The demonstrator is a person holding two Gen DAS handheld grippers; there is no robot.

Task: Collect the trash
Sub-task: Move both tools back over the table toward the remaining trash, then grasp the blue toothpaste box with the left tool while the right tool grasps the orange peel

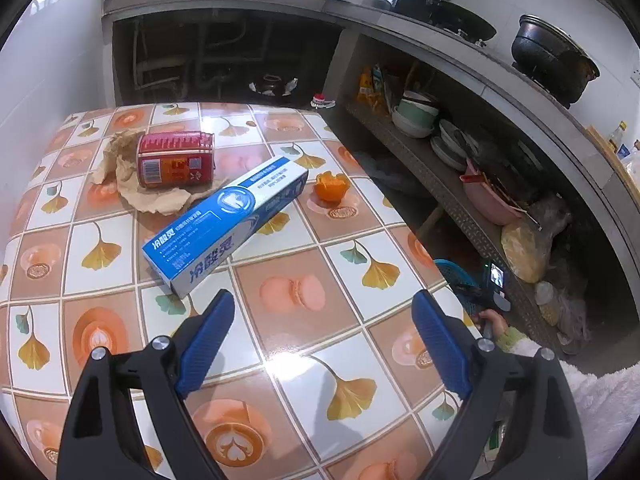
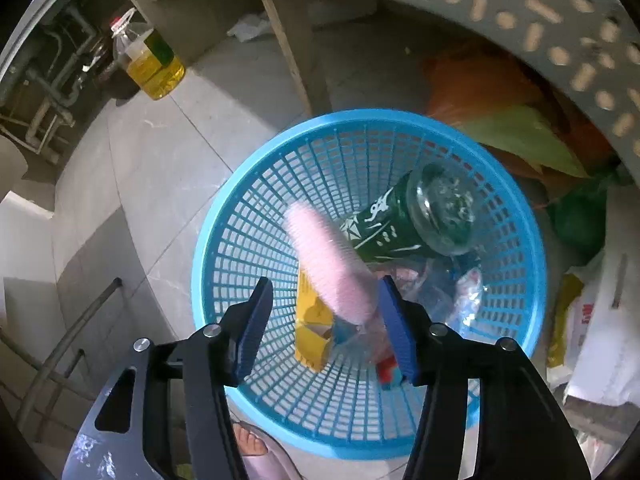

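Your left tool (image 1: 324, 306) hangs spread wide and empty over the tiled counter (image 1: 304, 344), with nothing between its blue pads. Nearest to it lies the toothpaste box (image 1: 224, 224), a long, light carton that will likely crush if squeezed hard, so take it across its narrow width near the middle. Beyond its far end sits the orange peel (image 1: 331, 187), soft and probably a little slick; pinch it by a curled rim. Farther back, the red can (image 1: 176, 159) lies on its side on the crumpled brown paper (image 1: 132, 184); the can looks light, smooth and prone to rolling, so close across its round body, while the paper is limp and should gather by a raised fold. Your right tool (image 2: 324, 312) stands half spread above the blue basket (image 2: 224, 216) on the floor, and a blurred pink item (image 2: 332, 264) sits just off its right pad, seemingly dropping free; no pad presses on it. Deeper in the basket lie a yellow carton (image 2: 310, 320), clear plastic wrap and a green bottle (image 2: 396, 224). Only the left wrist view shows you the trash that remains on the counter, plus a glimpse of the basket's rim past the counter's edge; only the right wrist view shows what the basket already holds.
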